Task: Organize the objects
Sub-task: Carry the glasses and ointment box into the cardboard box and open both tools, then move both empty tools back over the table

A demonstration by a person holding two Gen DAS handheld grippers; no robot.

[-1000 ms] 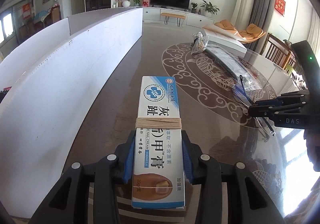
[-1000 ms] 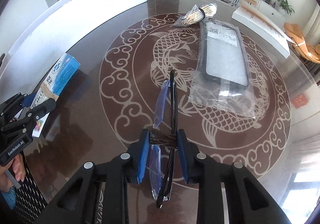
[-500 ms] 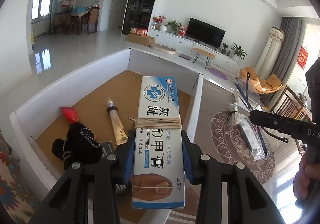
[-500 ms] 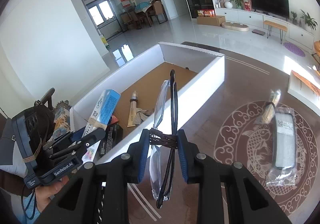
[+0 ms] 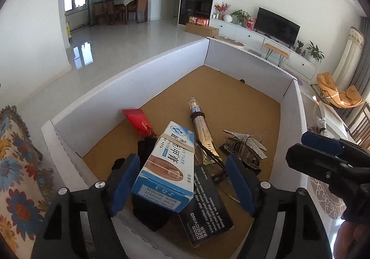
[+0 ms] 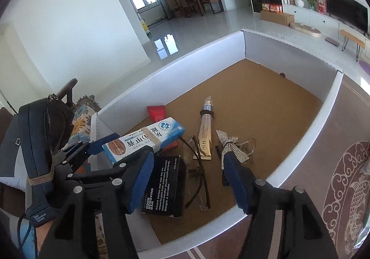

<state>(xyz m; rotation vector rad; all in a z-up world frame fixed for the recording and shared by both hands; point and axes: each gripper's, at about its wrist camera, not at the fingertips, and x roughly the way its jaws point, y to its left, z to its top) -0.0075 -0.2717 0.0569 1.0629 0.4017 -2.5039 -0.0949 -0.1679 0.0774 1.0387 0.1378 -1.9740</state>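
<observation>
A white-walled box (image 5: 129, 88) with a brown floor (image 6: 266, 102) holds several items. My left gripper (image 5: 182, 180) is open above its near corner; the blue-and-white nail cream box (image 5: 165, 166) sits loose between the jaws, tilted, resting on a black odor-removing-bar box (image 5: 208, 203). My right gripper (image 6: 188, 180) is open and empty over the box's near edge. The glasses (image 6: 198, 173) with a band on them lie on the box floor below it. The nail cream box (image 6: 143, 141) also shows in the right wrist view, with the left gripper's fingers (image 6: 104, 141) beside it.
In the box lie a gold tube (image 5: 203, 134), a red packet (image 5: 138, 120), a rhinestone hair clip (image 5: 245, 145) and a black cloth (image 5: 145, 148). The patterned brown table (image 6: 346, 189) lies to the right. A floral cushion (image 5: 16, 166) is at the left.
Both grippers moved over the box and opened. The nail cream box dropped loose between the left jaws; the glasses left the right gripper and now lie on the box floor.
</observation>
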